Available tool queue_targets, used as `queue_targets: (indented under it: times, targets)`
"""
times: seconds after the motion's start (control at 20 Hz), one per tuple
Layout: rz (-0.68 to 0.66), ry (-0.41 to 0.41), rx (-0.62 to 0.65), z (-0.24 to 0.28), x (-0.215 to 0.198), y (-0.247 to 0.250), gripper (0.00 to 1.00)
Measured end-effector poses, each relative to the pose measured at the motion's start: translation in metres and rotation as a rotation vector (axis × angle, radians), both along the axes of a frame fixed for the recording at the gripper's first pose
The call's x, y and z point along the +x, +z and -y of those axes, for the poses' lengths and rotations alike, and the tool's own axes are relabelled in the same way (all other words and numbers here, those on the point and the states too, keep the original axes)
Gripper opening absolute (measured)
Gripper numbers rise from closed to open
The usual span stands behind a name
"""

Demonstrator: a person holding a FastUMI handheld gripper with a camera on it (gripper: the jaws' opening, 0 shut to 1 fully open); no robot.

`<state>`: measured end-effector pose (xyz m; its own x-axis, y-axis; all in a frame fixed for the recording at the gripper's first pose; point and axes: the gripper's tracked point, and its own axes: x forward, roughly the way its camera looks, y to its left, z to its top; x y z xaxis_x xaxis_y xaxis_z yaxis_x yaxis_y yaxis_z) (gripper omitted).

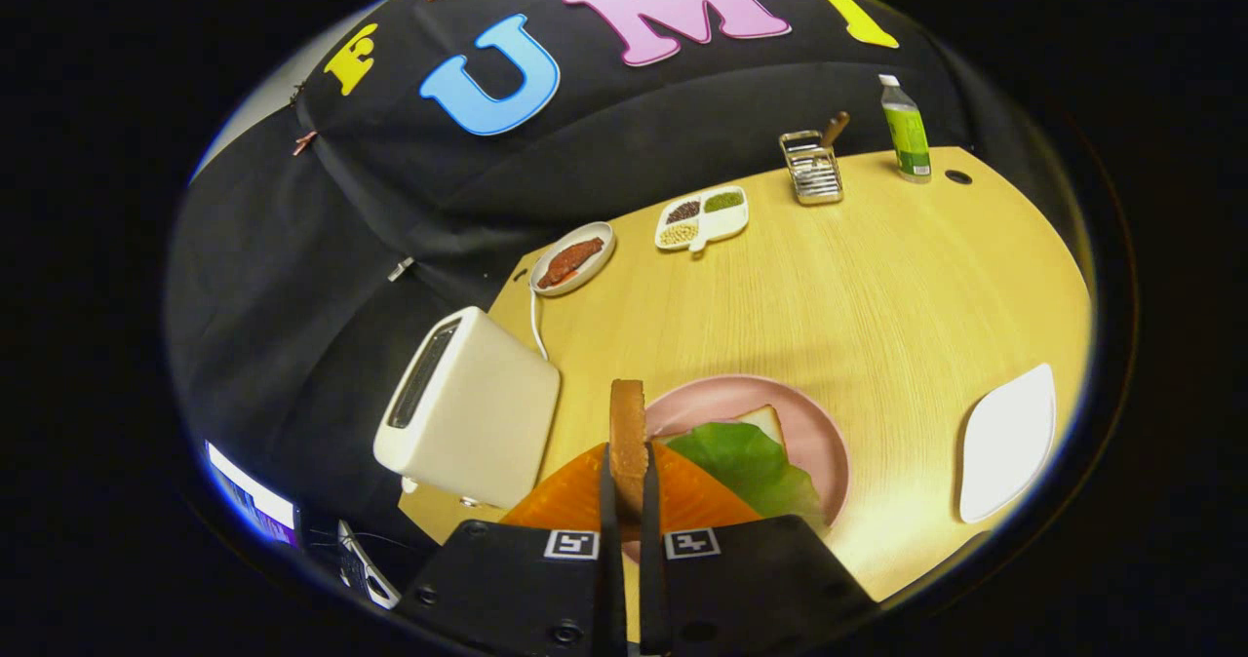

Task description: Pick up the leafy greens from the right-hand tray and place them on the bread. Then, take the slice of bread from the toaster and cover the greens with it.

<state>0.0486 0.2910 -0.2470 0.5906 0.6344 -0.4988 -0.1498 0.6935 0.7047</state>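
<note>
Golden-brown toast slice (628, 433) stands on edge, clamped in your hand-held gripper (629, 486), above the round pink plate (814, 423) holding green lettuce leaf (746, 457) on bread beside the white toaster (473, 408).

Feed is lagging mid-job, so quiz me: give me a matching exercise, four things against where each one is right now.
Things:
1. bread slice
2. leafy greens
3. toaster
4. white tray

Places:
A. bare on the table, right of the pink plate
B. left of the pink plate, slot up
C. clamped edge-on between the fingers of the hand-held gripper
D. lying on the bread on the pink plate

Pairs: 1-C, 2-D, 3-B, 4-A
</note>
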Motion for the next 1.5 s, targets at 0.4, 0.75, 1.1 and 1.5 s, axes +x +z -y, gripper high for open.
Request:
queue_targets:
  times: [0.4, 0.75, 1.1, 1.5]
  targets:
    - [-0.011, 0.049, -0.183, 0.019, 0.009, -0.066, 0.10]
    - [0.033, 0.040, -0.396, 0.044, 0.012, -0.090, 0.52]
    - [0.118, 0.022, -0.457, 0.059, 0.020, -0.076, 0.91]
    - [0.344, -0.069, -0.396, 0.100, 0.024, 0.018, 1.00]
